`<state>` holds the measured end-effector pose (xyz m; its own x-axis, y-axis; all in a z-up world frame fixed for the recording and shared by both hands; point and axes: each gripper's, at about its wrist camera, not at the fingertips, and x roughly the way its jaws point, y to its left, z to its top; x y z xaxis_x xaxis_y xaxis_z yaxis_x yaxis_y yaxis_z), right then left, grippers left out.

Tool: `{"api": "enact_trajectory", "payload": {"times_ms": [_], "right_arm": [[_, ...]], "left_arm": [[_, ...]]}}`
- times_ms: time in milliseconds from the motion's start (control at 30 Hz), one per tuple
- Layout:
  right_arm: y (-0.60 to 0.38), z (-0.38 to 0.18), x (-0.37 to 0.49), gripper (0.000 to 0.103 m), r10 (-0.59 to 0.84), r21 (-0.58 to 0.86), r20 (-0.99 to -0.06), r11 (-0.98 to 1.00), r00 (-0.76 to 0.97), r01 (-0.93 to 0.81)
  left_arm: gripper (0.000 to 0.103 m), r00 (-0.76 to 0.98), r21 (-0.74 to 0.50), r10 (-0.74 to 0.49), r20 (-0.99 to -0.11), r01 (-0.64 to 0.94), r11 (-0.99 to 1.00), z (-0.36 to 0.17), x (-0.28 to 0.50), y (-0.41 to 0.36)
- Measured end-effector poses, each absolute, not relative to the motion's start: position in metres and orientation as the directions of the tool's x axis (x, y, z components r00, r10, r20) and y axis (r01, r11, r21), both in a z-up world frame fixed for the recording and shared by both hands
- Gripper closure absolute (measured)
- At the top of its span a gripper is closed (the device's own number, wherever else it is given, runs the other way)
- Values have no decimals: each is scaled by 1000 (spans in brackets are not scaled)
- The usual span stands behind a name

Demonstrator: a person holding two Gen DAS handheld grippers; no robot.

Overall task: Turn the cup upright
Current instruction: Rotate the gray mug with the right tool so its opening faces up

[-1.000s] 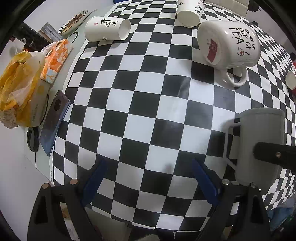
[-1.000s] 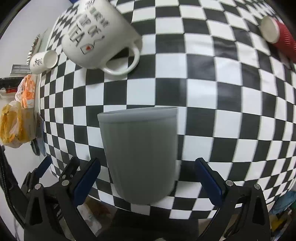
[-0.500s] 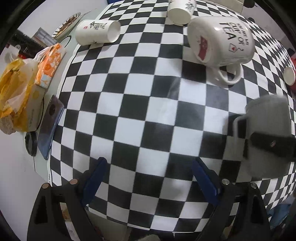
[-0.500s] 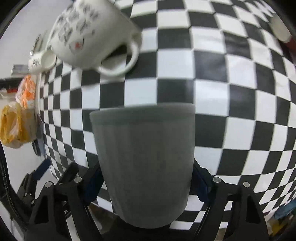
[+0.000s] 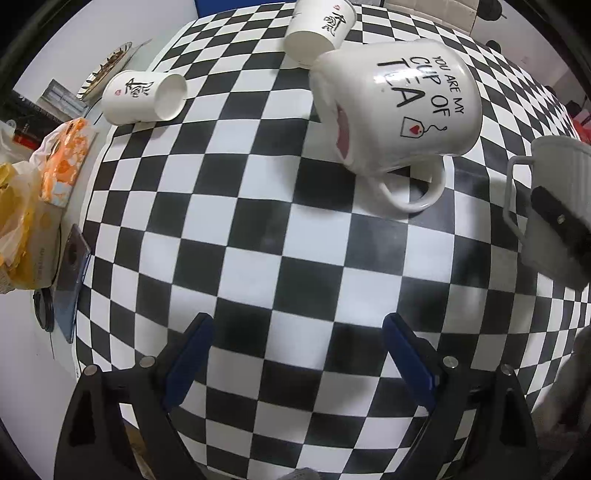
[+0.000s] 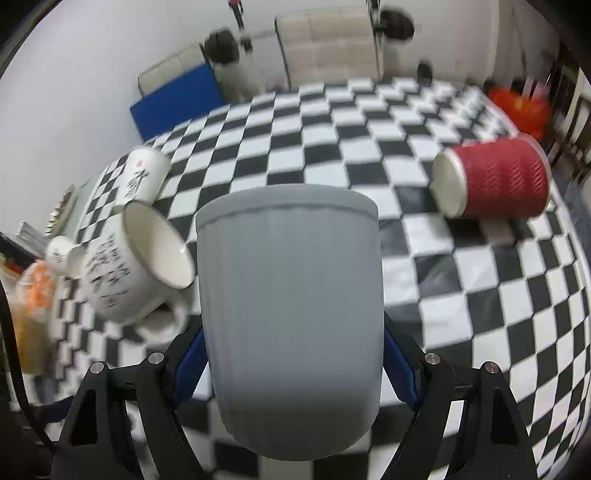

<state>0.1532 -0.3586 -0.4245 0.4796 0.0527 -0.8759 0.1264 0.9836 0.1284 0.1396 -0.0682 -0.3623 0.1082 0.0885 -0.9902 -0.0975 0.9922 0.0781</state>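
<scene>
My right gripper (image 6: 291, 365) is shut on a grey ribbed mug (image 6: 290, 317) and holds it above the checkered table, rim pointing away from the camera. The same grey mug (image 5: 554, 210) shows at the right edge of the left wrist view, handle to the left, with a black finger (image 5: 557, 221) across it. My left gripper (image 5: 295, 354) is open and empty over the checkered cloth (image 5: 258, 240). A white "cup of tea" mug (image 5: 399, 110) lies on its side ahead of it.
Two white paper cups (image 5: 144, 96) (image 5: 321, 26) lie on their sides at the far left and far middle. A red paper cup (image 6: 495, 181) lies on its side at the right. Yellow and orange bags (image 5: 22, 206) and a phone (image 5: 70, 280) sit left of the cloth.
My right gripper closed on the grey mug, lifted it off the table and tilted it so the view now looks across the table. My left gripper moved forward toward the white mug.
</scene>
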Motion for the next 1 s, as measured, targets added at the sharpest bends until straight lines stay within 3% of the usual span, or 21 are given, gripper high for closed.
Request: {"api": "enact_trajectory", "payload": {"times_ms": [200, 533, 700, 867, 1000], "right_arm": [[-347, -433, 137, 19, 6, 65, -835, 994, 550, 87], [-346, -434, 108, 19, 32, 87, -853, 993, 521, 81], [-351, -426, 85, 19, 25, 117, -808, 986, 589, 118], [-351, -440, 126, 19, 115, 207, -888, 964, 445, 166], [-353, -445, 152, 19, 194, 234, -957, 955, 216, 181]], "left_arm": [[10, 111, 93, 101, -989, -71, 993, -364, 139, -78], [10, 122, 83, 88, -989, -43, 996, -365, 98, -86], [10, 131, 79, 83, -988, -32, 996, -362, 83, -83], [10, 135, 71, 76, -988, -38, 997, -358, 76, -74], [10, 139, 53, 58, -989, -39, 998, -354, 77, -68]]}}
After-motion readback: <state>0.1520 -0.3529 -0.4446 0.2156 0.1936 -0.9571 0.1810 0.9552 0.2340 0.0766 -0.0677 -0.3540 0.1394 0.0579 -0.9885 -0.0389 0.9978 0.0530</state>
